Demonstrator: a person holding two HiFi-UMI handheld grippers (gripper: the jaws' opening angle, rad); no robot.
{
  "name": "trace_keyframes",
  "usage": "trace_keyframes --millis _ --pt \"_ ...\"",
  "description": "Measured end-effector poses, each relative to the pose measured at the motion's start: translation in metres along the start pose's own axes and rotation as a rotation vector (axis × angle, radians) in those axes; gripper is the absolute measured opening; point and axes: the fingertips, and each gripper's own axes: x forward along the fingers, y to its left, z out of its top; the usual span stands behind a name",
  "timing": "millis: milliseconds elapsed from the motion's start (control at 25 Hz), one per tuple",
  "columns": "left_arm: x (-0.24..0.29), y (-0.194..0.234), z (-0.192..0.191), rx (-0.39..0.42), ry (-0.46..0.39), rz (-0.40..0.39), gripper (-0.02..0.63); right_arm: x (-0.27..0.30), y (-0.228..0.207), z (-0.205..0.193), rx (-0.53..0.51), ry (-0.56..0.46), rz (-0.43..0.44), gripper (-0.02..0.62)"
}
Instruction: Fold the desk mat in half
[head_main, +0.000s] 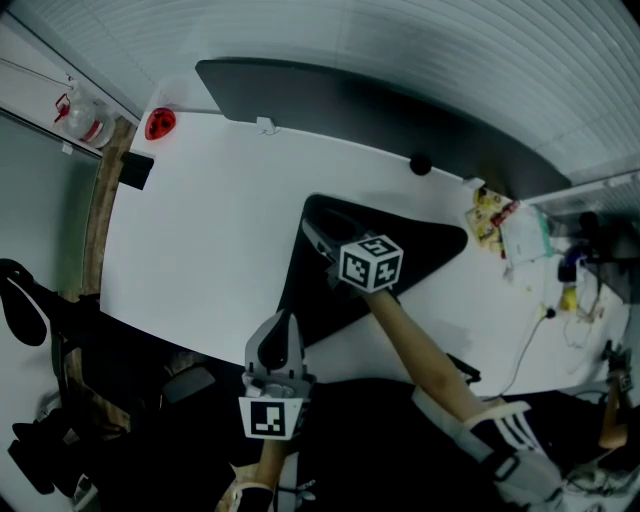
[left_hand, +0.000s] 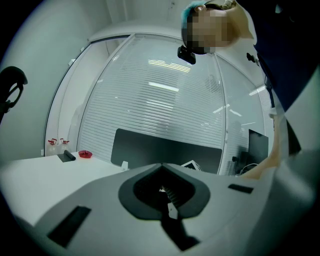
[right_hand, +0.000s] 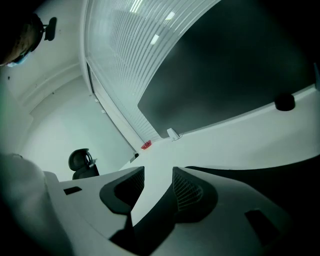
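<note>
Head view: we look down on a white worktop (head_main: 220, 230) where the black desk mat (head_main: 425, 250) lies right of centre, doubled over into a rough triangle with its point towards the near edge. The right hand-held gripper (head_main: 318, 232) reaches across the mat to its far left corner. The left hand-held gripper (head_main: 280, 322) hangs at the near edge, just beside the mat's near point. A red dish (head_main: 160, 123) sits at the far left corner, a small black ball (head_main: 421, 164) at the far edge beside a dark panel (head_main: 330, 95), and packets (head_main: 490, 215) crowd the right end.

Left gripper view: we see the left hand-held gripper (left_hand: 161, 166) with its jaws together at the tips and nothing between them. It is raised clear of the worktop (left_hand: 30, 170). The red dish (left_hand: 85, 154) and dark panel (left_hand: 160, 147) stand beyond.

Right gripper view: the right hand-held gripper (right_hand: 158, 175) has its jaws moderately apart. Bare worktop (right_hand: 225, 145) shows in the upper gap and something dark low in it. The mat (right_hand: 270, 177) spreads to the right, behind the right-hand jaw. We cannot tell whether either jaw touches it. The black ball (right_hand: 285, 102) and red dish (right_hand: 145, 145) mark the far edge, and an office chair (right_hand: 80, 162) stands at far left.
</note>
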Motion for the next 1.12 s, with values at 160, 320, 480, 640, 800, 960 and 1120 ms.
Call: trace_keyframes --millis 160,320,480,640,800,960,1120 --pt "0.000 0.000 0.000 0.000 0.002 -0.004 0.002 0.000 -0.005 0.002 0.017 -0.011 -0.021 0.155" --pt "0.001 -0.003 0.001 -0.006 -0.003 -0.009 0.002 0.000 -0.005 0.000 -0.033 -0.008 -0.053 0.120" --pt "-0.001 -0.004 0.002 0.002 -0.001 -0.011 0.002 -0.002 -0.009 -0.003 -0.100 -0.010 -0.111 0.032" --pt "-0.002 -0.003 0.001 0.003 -0.003 -0.012 0.002 -0.003 -0.008 -0.005 -0.159 -0.022 -0.130 0.004" --pt "-0.002 -0.005 0.003 0.006 -0.001 -0.013 0.002 0.000 -0.001 -0.011 -0.275 -0.001 -0.146 0.003" --pt "-0.008 -0.007 0.006 0.024 -0.006 -0.016 0.002 -0.003 0.006 -0.014 -0.364 0.001 -0.157 0.003" --pt "-0.018 -0.005 0.010 0.037 -0.015 0.002 0.002 -0.021 0.037 0.012 -0.448 -0.068 -0.125 0.003"
